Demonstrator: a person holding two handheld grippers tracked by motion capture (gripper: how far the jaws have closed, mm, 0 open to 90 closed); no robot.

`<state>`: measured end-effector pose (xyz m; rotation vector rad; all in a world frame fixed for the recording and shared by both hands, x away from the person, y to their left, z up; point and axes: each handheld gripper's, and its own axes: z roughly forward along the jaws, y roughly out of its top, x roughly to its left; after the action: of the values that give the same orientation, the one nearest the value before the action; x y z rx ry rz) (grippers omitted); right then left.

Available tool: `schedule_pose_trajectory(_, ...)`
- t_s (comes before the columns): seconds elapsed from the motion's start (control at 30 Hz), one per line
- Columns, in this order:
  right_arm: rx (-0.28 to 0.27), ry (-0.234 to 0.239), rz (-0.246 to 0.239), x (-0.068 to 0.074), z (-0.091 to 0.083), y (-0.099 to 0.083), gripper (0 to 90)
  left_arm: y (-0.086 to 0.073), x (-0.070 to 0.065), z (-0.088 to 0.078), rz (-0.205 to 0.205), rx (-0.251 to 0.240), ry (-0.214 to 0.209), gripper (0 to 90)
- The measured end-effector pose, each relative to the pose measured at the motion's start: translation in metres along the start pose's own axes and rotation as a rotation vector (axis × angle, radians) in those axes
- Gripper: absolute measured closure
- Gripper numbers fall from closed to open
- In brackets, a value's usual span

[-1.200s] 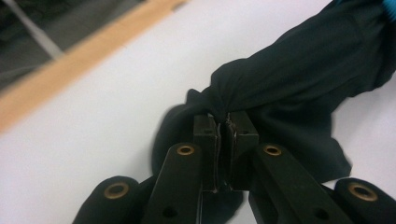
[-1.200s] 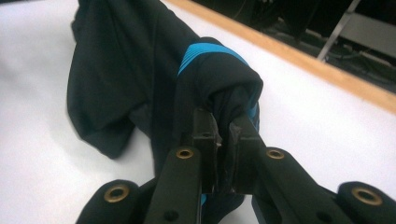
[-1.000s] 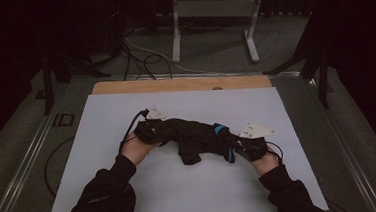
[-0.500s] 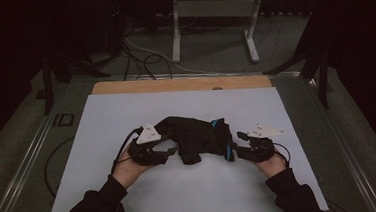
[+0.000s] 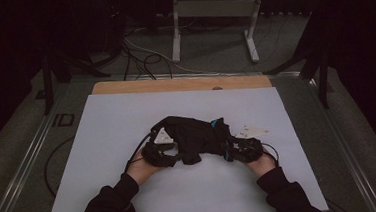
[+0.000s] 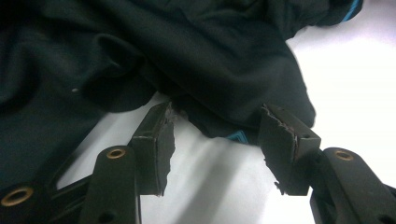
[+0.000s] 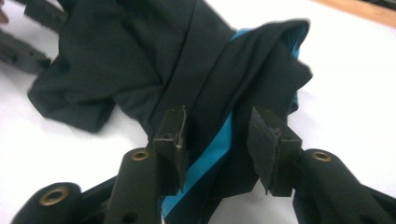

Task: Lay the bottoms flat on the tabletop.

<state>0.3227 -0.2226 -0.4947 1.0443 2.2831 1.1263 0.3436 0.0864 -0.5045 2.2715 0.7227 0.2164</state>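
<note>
A black garment (image 5: 193,135) with blue trim lies bunched in the middle of the white sheet (image 5: 102,122). My left gripper (image 5: 160,155) sits low at the garment's left edge. In the left gripper view the left gripper (image 6: 218,109) is open, its jaws have just been closing, and the garment's hem (image 6: 224,70) lies at the fingertips without being pinched. My right gripper (image 5: 239,150) is at the right edge. In the right gripper view the right gripper (image 7: 218,114) has just been closing its jaws, and a folded band with a blue stripe (image 7: 210,154) runs between the pads, not visibly squeezed.
A wooden strip (image 5: 179,84) borders the sheet's far edge. Beyond the table stand a metal frame (image 5: 209,14) and loose cables (image 5: 142,59) on the floor. A metal rail (image 5: 20,173) runs along the table's left side.
The left gripper has come down and toward the near edge, closer to the right one. Both grippers let go of the garment, which now lies more bunched.
</note>
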Motion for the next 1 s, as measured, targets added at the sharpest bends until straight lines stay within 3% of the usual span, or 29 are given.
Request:
schedule_pose_trajectory(0.03,0.015,-0.021,-0.028,0.000,0.001,-0.003,79.1,0.001,0.003,0.005,-0.004,0.007,-0.009,48.3)
schedule_pose_trajectory(0.07,0.019,-0.033,-0.036,0.000,0.001,-0.003,85.2,0.002,0.005,0.006,-0.004,0.003,-0.019,48.4)
schedule_pose_trajectory(0.17,0.011,-0.037,-0.028,-0.003,-0.001,-0.003,87.1,0.004,0.006,0.013,-0.003,-0.001,-0.050,51.1)
schedule_pose_trajectory(0.23,0.008,-0.038,-0.032,-0.004,-0.002,-0.003,87.6,0.005,0.006,0.017,0.003,-0.001,-0.070,59.9)
schedule_pose_trajectory(0.33,0.011,-0.037,-0.046,-0.004,-0.003,-0.003,88.0,0.005,0.004,0.017,0.015,0.009,-0.058,84.5)
schedule_pose_trajectory(0.5,0.007,-0.049,-0.060,-0.007,-0.008,-0.004,88.4,0.005,0.007,0.002,0.004,0.010,-0.034,87.8)
schedule_pose_trajectory(0.83,-0.031,-0.093,-0.024,-0.019,-0.029,-0.005,88.5,0.000,0.021,-0.069,-0.005,-0.010,0.090,87.9)
schedule_pose_trajectory(1.0,-0.037,-0.107,-0.015,-0.025,-0.042,-0.011,88.5,-0.010,0.020,-0.100,-0.023,-0.015,0.114,87.8)
